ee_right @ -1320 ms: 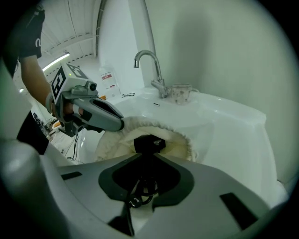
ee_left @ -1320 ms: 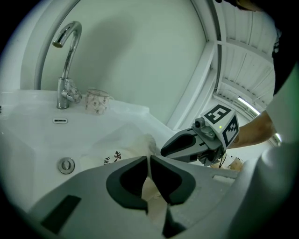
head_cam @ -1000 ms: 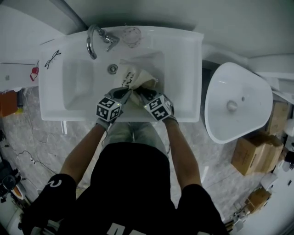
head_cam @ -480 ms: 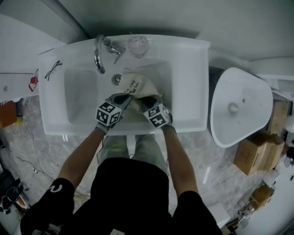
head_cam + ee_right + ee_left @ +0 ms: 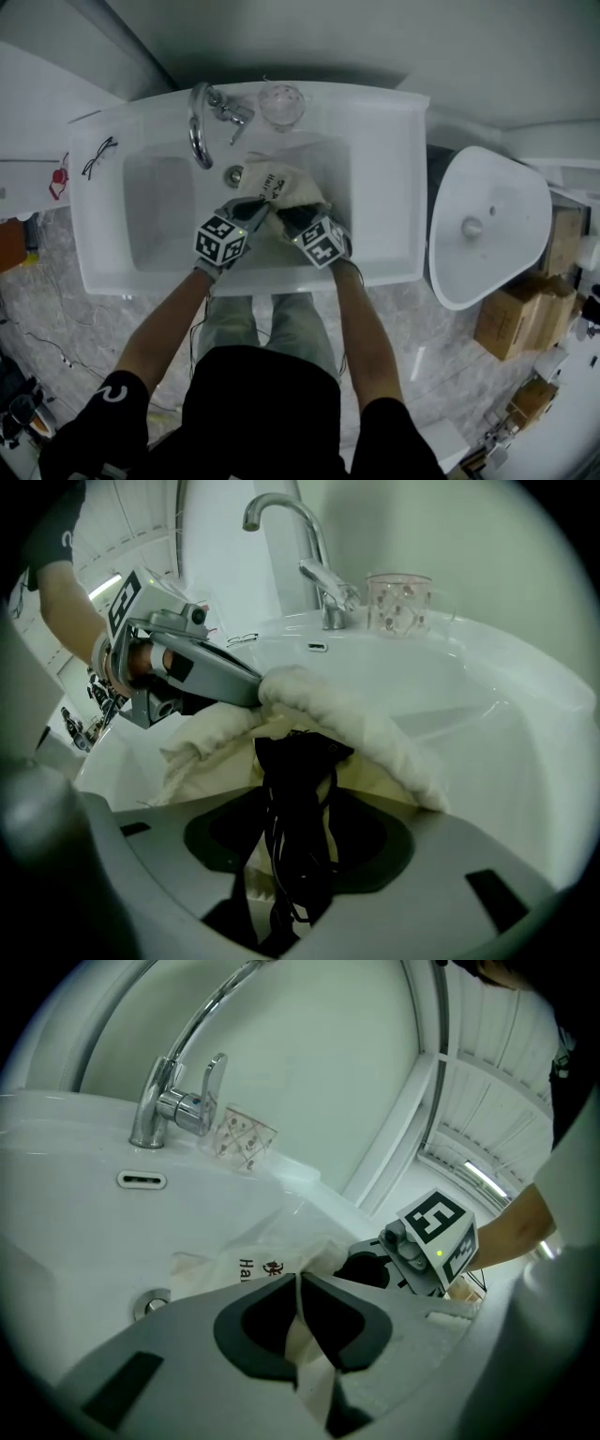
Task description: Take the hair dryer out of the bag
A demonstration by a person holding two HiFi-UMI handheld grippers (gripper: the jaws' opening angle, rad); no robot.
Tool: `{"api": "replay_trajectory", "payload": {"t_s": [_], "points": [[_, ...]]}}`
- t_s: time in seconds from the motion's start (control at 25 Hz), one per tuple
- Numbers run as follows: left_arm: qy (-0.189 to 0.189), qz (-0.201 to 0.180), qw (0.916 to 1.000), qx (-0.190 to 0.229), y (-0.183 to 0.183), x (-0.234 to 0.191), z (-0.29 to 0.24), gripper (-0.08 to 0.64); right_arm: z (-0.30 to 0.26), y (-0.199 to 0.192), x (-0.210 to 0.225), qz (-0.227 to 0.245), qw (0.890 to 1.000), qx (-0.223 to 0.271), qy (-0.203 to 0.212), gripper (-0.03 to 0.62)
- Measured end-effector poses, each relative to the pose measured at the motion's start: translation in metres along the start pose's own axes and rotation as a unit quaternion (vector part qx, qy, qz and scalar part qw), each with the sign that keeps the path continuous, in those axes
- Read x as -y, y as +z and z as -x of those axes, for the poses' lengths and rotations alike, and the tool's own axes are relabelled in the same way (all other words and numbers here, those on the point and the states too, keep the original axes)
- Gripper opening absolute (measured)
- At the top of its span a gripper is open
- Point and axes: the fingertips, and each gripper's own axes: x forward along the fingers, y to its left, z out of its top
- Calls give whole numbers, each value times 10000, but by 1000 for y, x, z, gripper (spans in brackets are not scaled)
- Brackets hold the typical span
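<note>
Head view, looking steeply down: a person in a black top is leaning over a white sink, working a gripper in each hand at the basin's front edge. The left gripper is pinching a fold of the cream cloth bag, its fingers nearly together with the fabric clamped between them. The right gripper, just beside it toward the sink's right side, is opening its fingers wide at the bag's mouth. In the right gripper view the hair dryer is showing as a black shape sitting inside the gaping bag. Its dark cord is hanging down between the spread fingers, with neither finger pressing on it. The bag, printed with dark lettering, is lying in the sink's basin, just right of the drain. At the sink's back rim a chrome faucet is arching over the basin, and a patterned clear cup is standing just to its right. A pair of eyeglasses is resting on the sink's left rim. To the sink's right a second white basin is sitting apart, with cardboard boxes lying on the floor beyond it.
</note>
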Motion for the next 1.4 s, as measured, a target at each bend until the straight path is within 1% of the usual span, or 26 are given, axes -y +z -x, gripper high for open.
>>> {"api": "replay_trajectory", "payload": {"t_s": [0.08, 0.2, 0.36, 0.52, 0.68, 0.76, 0.84, 1.0, 1.2, 1.4], "points": [[-75, -75, 9999, 64, -1, 0, -2, 17, -1, 2, 0, -48, 9999, 57, 125, 190], [-156, -139, 9997, 116, -5, -1, -3, 17, -7, 1, -4, 51, 9995, 12, 313, 191], [-129, -84, 9998, 136, -11, -7, -7, 17, -21, -8, -3, 194, 9989, -91, 414, 196], [-34, 25, 9999, 133, -15, -12, -9, 15, -28, -11, -4, 435, 9980, -203, 414, 199], [20, 73, 9999, 127, -16, -14, -10, 14, -35, -15, -4, 817, 9954, -421, 283, 202], [27, 78, 9999, 110, -18, -14, -9, 14, -38, -16, -3, 893, 9947, -450, 255, 204], [26, 79, 9999, 106, -18, -15, -8, 14, -39, -15, -2, 876, 9949, -421, 258, 210], [31, 95, 9999, 116, -18, -14, -7, 14, -37, -13, -2, 815, 9957, -347, 282, 189], [19, 111, 9999, 113, -15, -11, -5, 14, -28, -11, -3, 659, 9967, -418, 213, 172], [37, -1, 10000, 56, -11, -3, -2, 14, -8, -8, -8, 322, 9984, -471, 59, 163]]}}
